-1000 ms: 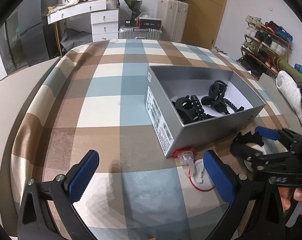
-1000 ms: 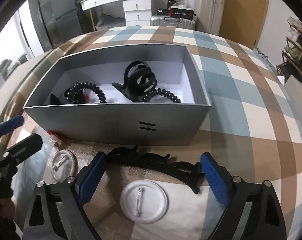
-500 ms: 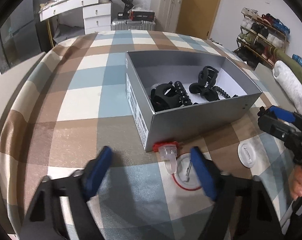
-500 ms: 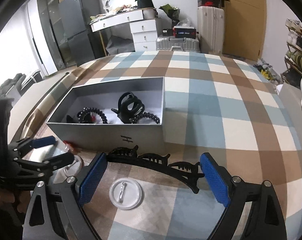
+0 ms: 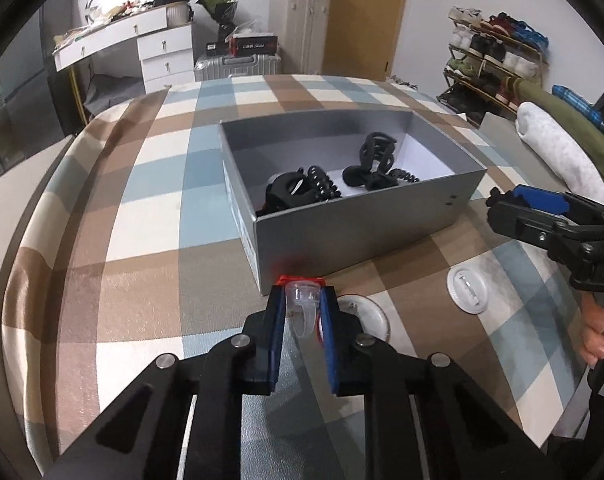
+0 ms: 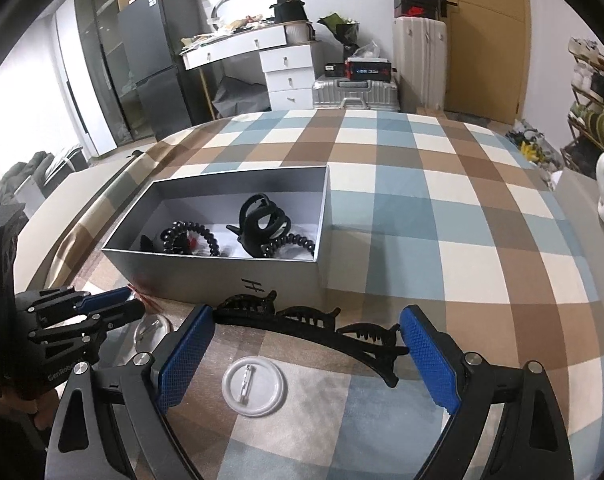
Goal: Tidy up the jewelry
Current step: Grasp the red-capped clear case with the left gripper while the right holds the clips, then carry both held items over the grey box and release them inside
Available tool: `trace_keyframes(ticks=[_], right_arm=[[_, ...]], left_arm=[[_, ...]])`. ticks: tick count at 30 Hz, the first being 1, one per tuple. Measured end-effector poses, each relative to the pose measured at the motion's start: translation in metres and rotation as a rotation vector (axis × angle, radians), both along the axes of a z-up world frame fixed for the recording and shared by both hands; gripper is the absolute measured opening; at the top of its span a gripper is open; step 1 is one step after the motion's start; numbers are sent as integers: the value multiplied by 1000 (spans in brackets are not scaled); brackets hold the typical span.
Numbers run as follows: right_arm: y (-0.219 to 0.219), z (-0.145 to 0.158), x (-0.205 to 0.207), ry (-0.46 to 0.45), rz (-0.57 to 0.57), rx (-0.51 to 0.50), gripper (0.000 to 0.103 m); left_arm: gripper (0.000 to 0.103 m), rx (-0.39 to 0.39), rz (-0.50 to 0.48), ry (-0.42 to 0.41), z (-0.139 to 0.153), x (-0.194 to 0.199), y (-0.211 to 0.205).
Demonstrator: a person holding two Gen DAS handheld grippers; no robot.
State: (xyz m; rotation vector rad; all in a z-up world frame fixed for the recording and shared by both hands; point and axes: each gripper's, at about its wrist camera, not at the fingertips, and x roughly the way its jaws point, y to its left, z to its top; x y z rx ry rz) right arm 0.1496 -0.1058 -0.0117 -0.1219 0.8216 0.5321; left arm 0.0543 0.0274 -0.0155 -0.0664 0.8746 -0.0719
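Observation:
A grey open box (image 5: 365,220) on the plaid cloth holds black hair claws (image 5: 375,160) and black beaded bands (image 5: 321,184). My left gripper (image 5: 301,308) is shut on a clear clip with a red top (image 5: 300,306), right at the box's near corner. My right gripper (image 6: 305,356) is open above a long black hair claw (image 6: 321,324) and a white round pin badge (image 6: 255,391), both in front of the box (image 6: 238,276). The left gripper (image 6: 130,306) shows at the left of the right wrist view.
A second round badge (image 5: 365,314) lies under the left fingers; the white badge (image 5: 467,289) lies to the right. The right gripper (image 5: 513,210) is at the right edge. A dresser (image 6: 278,68), suitcases (image 6: 353,94) and a shoe rack (image 5: 489,68) stand beyond the cloth.
My left gripper moved forward and closed on the clear clip. My right gripper drew back and rose, so the box and long claw look smaller.

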Motion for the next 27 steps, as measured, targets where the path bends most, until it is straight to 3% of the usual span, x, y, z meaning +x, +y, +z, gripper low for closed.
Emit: trace_keyframes(ticks=[8,12,15,27], right_arm=[[0,10,-6,-36,18,15,94],[-4,19,-7,-61,21,40,94],[-7,24,-8,-73,22,70,94],[-2,28,-6,-101,62,123,94]], left_arm=[[12,-24,-33,-71,19,-7,0],[12,-61,-50,-142,34,-13,2],[12,-46,-32,-190,42,-16,3],[12,-67,-10,-245,48,-9,7]])
